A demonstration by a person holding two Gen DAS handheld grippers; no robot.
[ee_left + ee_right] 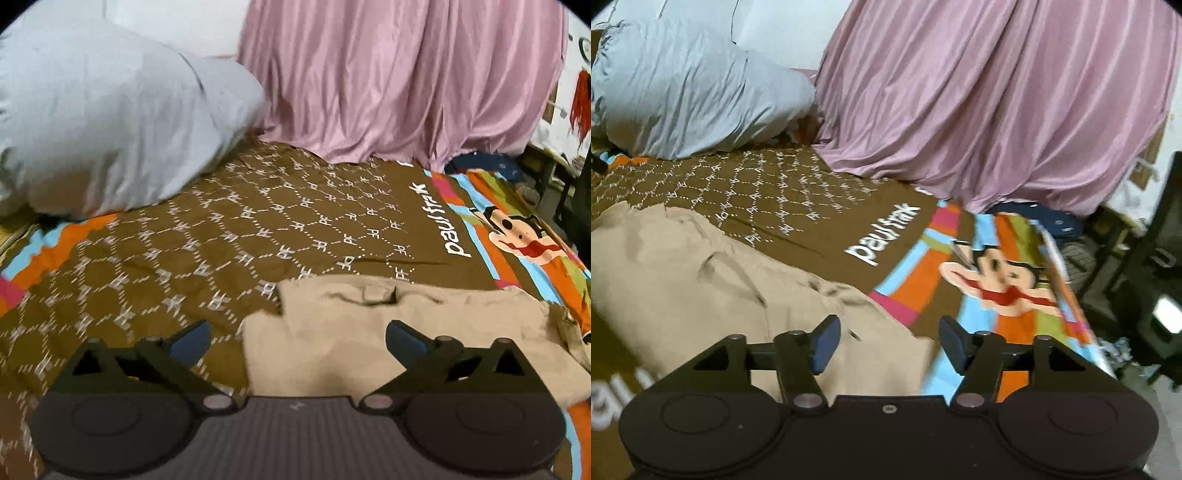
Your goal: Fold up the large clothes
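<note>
You are holding your left gripper [297, 338] with its jaws spread wide and gripping nothing, hovering over the near left corner of the tan garment [369, 332]. Your right gripper [889, 345] is standing open too, empty, over the garment's right edge. The garment is lying folded flat on the brown patterned bedspread [221, 236], well apart from the grey pillow [110, 129] and pink curtain [997, 110]

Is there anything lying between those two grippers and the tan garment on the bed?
Nothing visible. The tan garment lies bare on the patterned bedspread, right below the open left gripper and right gripper. The grey pillow and pink curtain sit farther back.
</note>
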